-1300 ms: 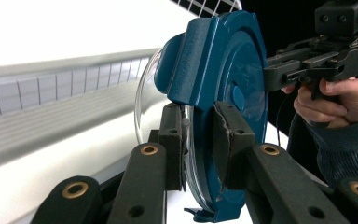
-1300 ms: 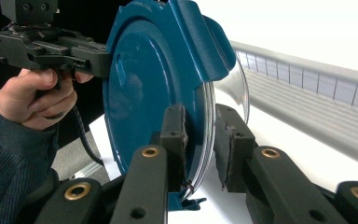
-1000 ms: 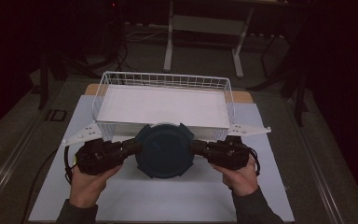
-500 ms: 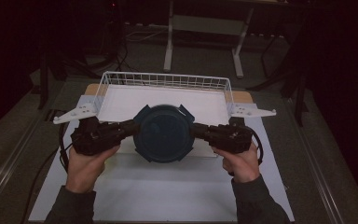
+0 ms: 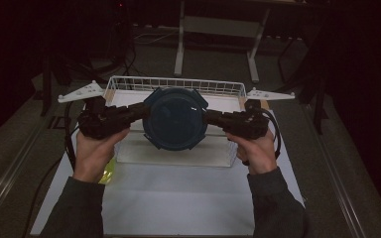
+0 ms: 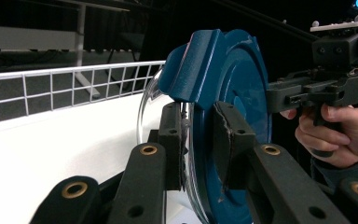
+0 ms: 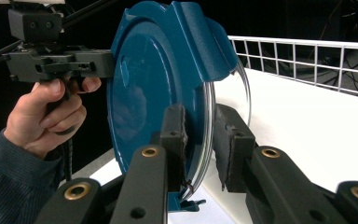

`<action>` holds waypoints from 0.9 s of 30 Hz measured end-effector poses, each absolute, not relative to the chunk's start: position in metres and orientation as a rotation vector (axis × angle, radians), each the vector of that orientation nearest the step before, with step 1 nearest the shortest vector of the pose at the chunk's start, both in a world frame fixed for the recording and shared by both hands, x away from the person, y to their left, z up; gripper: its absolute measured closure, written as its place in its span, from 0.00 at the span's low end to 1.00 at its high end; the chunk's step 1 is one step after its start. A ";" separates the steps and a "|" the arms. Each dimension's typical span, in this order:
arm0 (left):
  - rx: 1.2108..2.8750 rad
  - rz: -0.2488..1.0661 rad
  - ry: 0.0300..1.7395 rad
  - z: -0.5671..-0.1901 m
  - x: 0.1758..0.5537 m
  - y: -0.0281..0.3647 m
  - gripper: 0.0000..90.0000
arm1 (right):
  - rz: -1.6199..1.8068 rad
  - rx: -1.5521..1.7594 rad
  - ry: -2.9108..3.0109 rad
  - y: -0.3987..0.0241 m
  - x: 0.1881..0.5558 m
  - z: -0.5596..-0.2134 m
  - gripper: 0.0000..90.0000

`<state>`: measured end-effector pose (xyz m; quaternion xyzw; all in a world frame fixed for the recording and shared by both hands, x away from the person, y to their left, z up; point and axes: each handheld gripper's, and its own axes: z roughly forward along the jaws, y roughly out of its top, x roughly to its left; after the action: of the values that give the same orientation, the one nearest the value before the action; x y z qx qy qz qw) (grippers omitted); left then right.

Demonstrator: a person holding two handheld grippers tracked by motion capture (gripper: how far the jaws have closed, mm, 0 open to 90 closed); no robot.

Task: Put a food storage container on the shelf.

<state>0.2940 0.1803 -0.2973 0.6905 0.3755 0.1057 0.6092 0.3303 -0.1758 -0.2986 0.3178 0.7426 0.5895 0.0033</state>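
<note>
A round container (image 5: 175, 119) with a dark blue clip lid and a clear glass bowl hangs in the air, lid side up, above the front wall of a white wire basket (image 5: 173, 82). My left gripper (image 5: 146, 111) grips its left rim and my right gripper (image 5: 206, 116) its right rim. In the left gripper view the container (image 6: 228, 93) stands on edge, and the left gripper (image 6: 198, 121) has one pad on the glass and one on the lid. The right gripper view has the right gripper (image 7: 200, 126) clamped the same way on the container (image 7: 154, 93).
The basket stands on a white sheet (image 5: 178, 203) that covers the table; its floor is white. Something small and yellow (image 5: 108, 171) lies under the left wrist. Dark floor and a metal table frame (image 5: 181, 49) lie beyond the basket.
Both hands have risen and moved away from the person, carrying the container from low in front of the basket to a spot above its front wall.
</note>
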 end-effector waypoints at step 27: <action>1.559 0.171 0.985 -0.306 0.340 0.178 0.83 | 1.834 1.188 2.330 -0.173 0.373 -0.309 0.83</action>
<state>0.3396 0.1780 -0.3056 0.6726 0.4253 0.0738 0.6011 0.3732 -0.1732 -0.3089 0.3719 0.7292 0.5738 -0.0266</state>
